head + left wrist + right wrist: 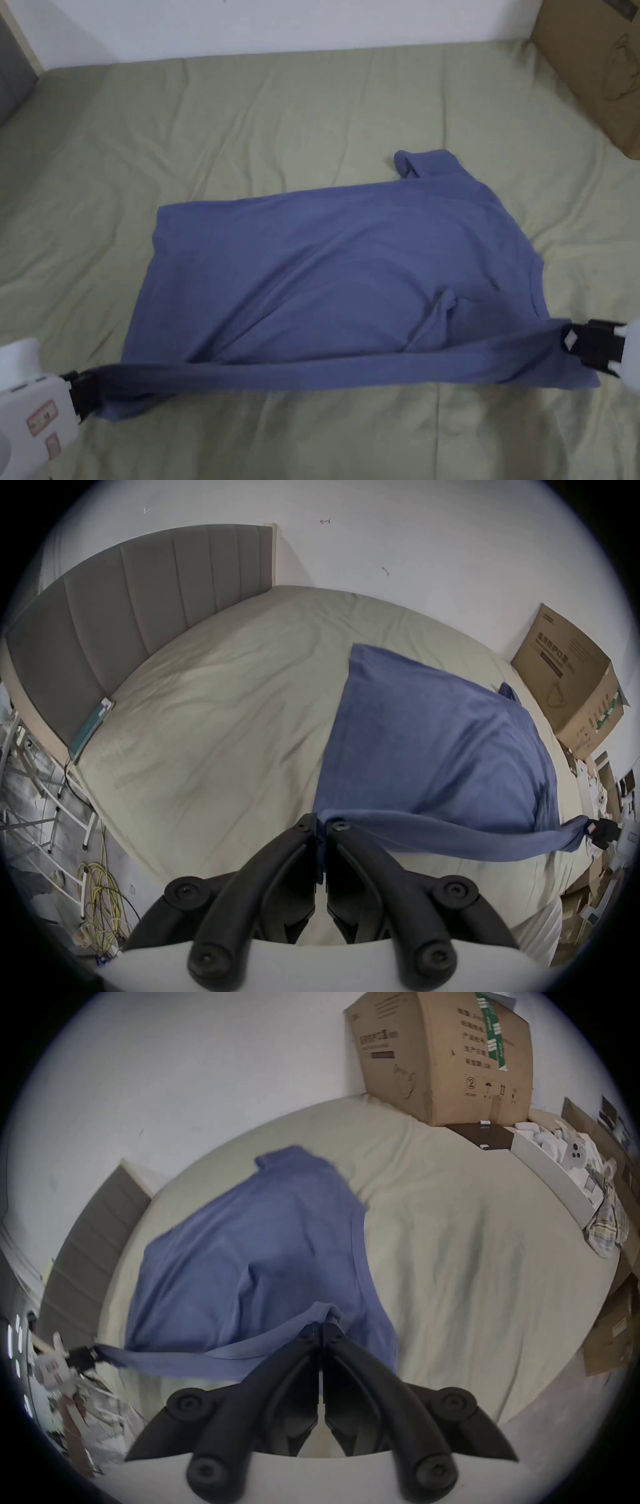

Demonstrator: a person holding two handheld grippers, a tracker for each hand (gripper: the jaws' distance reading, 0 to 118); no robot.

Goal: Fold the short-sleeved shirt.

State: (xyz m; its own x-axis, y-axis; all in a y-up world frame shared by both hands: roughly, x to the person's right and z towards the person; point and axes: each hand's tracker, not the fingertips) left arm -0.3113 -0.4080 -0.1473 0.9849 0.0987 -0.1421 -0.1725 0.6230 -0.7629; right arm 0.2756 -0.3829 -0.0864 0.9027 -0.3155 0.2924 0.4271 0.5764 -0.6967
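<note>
The shirt lay across the middle of the bed, its near edge lifted between the left hand-held gripper at its near-left corner and the right hand-held gripper at its near-right. A cardboard box stood at the far right, the headboard to the left.

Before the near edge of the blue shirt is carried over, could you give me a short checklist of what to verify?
1. Left gripper pinches the shirt at its near corner: ok.
2. Right gripper pinches the other near corner: ok.
3. Near edge pulled taut between the two grippers: ok.
4. Far part of the shirt lying flat on the bed sheet: not ok, there are wrinkles, and the far sleeve is curled up.
5. Cardboard box away from the shirt: ok.
6. Both layers held in each grip: cannot tell.
</note>
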